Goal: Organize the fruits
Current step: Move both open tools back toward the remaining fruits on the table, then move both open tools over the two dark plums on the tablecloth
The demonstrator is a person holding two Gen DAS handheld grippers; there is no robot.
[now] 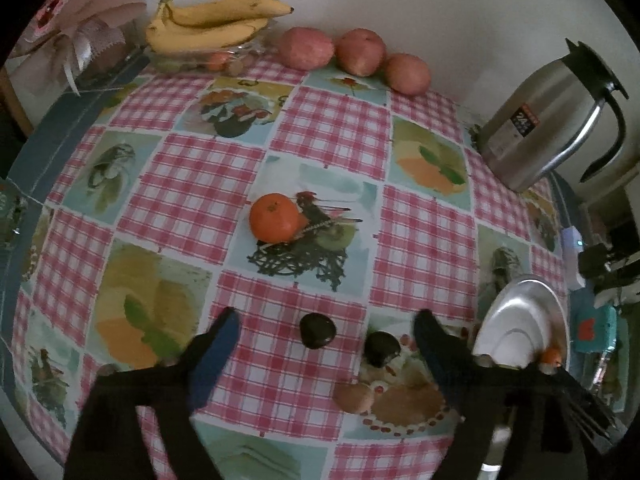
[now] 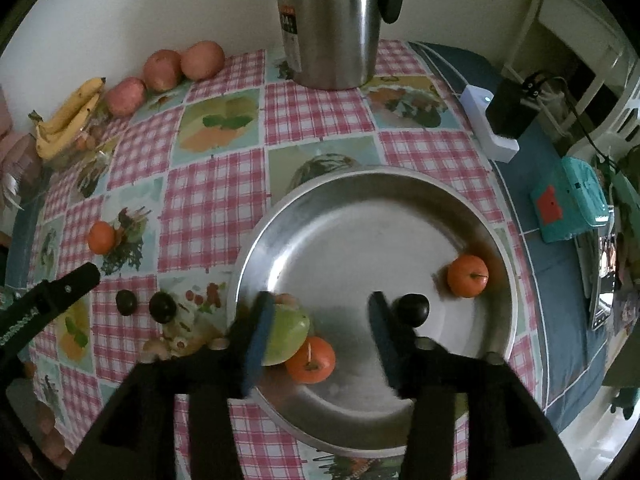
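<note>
My left gripper (image 1: 326, 316) stands wide open over the checked tablecloth. A dark plum (image 1: 317, 330) lies between its fingers, untouched, and a second plum (image 1: 382, 348) sits by the right finger. An orange (image 1: 276, 218) rests further out. My right gripper (image 2: 320, 300) hangs open above the metal plate (image 2: 360, 240) with nothing between its pads. In the plate lie a green fruit (image 2: 290, 334) against the left finger, an orange (image 2: 312, 360) beside it, a dark plum (image 2: 414, 310) outside the right finger, and another orange (image 2: 468, 276).
Three apples (image 1: 360, 52) and a bunch of bananas (image 1: 212, 20) line the wall at the back. A steel jug (image 2: 332, 20) stands behind the plate. A white device (image 2: 488, 120) and a teal box (image 2: 572, 204) lie at the table's right edge.
</note>
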